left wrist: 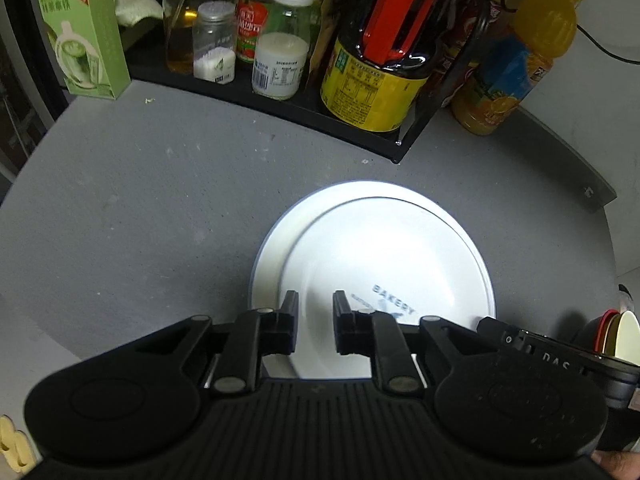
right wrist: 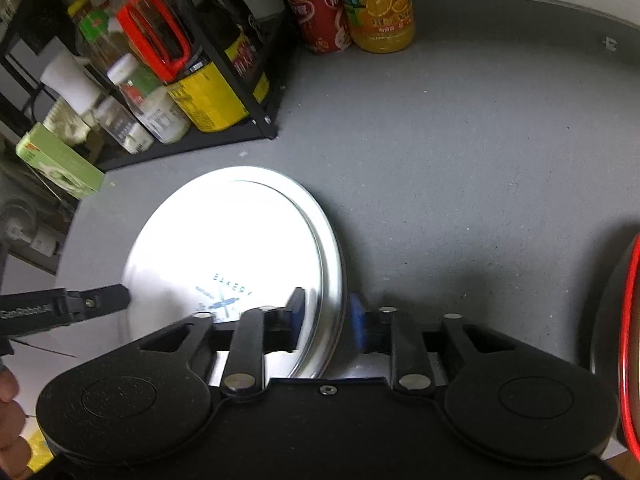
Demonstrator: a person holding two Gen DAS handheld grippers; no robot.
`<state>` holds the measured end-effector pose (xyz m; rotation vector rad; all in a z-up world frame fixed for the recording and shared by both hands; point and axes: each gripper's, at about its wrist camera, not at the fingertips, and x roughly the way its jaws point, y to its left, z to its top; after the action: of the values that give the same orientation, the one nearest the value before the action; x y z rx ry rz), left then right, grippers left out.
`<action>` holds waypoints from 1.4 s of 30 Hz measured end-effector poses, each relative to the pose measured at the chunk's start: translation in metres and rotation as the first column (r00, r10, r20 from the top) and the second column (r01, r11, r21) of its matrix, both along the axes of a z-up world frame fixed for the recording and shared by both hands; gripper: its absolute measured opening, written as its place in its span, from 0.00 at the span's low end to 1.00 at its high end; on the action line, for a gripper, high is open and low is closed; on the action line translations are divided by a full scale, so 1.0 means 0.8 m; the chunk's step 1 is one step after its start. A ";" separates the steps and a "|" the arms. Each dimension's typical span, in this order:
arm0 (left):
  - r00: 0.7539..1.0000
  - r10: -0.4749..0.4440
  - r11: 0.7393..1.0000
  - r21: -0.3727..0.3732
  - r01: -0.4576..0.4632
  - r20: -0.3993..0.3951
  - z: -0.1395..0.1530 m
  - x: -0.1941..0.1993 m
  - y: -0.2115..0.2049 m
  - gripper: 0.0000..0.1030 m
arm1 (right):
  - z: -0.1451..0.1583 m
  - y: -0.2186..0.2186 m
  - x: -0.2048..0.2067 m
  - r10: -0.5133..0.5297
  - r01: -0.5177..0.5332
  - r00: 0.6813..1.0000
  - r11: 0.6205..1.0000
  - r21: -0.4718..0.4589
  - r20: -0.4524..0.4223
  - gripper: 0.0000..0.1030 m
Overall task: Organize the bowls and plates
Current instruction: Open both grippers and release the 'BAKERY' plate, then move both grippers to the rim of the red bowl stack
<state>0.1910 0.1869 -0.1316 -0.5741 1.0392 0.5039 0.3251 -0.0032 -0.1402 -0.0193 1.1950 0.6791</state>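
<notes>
Two white plates lie stacked on the grey table. The upper plate (left wrist: pixel 384 264), printed BAKERY, rests off-centre on a wider plate (left wrist: pixel 272 248). My left gripper (left wrist: pixel 316 308) hovers open over the near side of the upper plate, with nothing between its fingers. In the right wrist view, my right gripper (right wrist: pixel 326 312) is open, with its blue-padded fingers on either side of the right rim of the upper plate (right wrist: pixel 240 240). The left gripper (right wrist: pixel 120 298) reaches that plate's left edge. A red-rimmed dark bowl (right wrist: pixel 628 340) sits at the far right. Nested bowls (left wrist: pixel 616 332) show in the left wrist view.
A black rack (left wrist: pixel 280 108) at the back holds a big soy sauce bottle (left wrist: pixel 376 80), jars and small bottles. A green carton (left wrist: pixel 86 36) stands to its left and an orange juice bottle (left wrist: pixel 516 60) to its right. Next to the juice is a red can (right wrist: pixel 320 20).
</notes>
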 end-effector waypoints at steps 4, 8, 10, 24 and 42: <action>1.000 -0.022 0.999 0.038 0.022 0.013 0.019 0.003 -0.013 0.45 | 0.023 -0.019 -0.006 -0.022 0.021 0.999 0.999 0.034 0.036 0.46; 0.998 -0.051 0.997 0.064 0.049 0.033 0.033 0.012 -0.025 0.65 | 0.048 -0.043 -0.012 -0.044 0.038 0.996 0.997 0.071 0.078 0.55; 0.997 -0.070 0.995 0.073 0.067 0.038 0.037 0.018 -0.032 0.71 | 0.059 -0.056 -0.016 -0.057 0.048 0.993 0.995 0.085 0.103 0.61; 0.973 -0.223 0.969 0.119 0.214 0.061 0.067 0.067 -0.099 0.80 | 0.093 -0.148 -0.014 -0.202 0.180 0.959 0.976 0.124 0.197 0.88; 0.937 -0.346 0.938 0.039 0.344 0.046 0.061 0.145 -0.201 0.80 | 0.077 -0.273 0.011 -0.391 0.378 0.907 0.920 0.106 0.156 0.90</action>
<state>0.3068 0.0258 -0.0828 -0.3641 1.0538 0.1928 0.3341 -0.2217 -0.0789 0.2115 0.9664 0.3629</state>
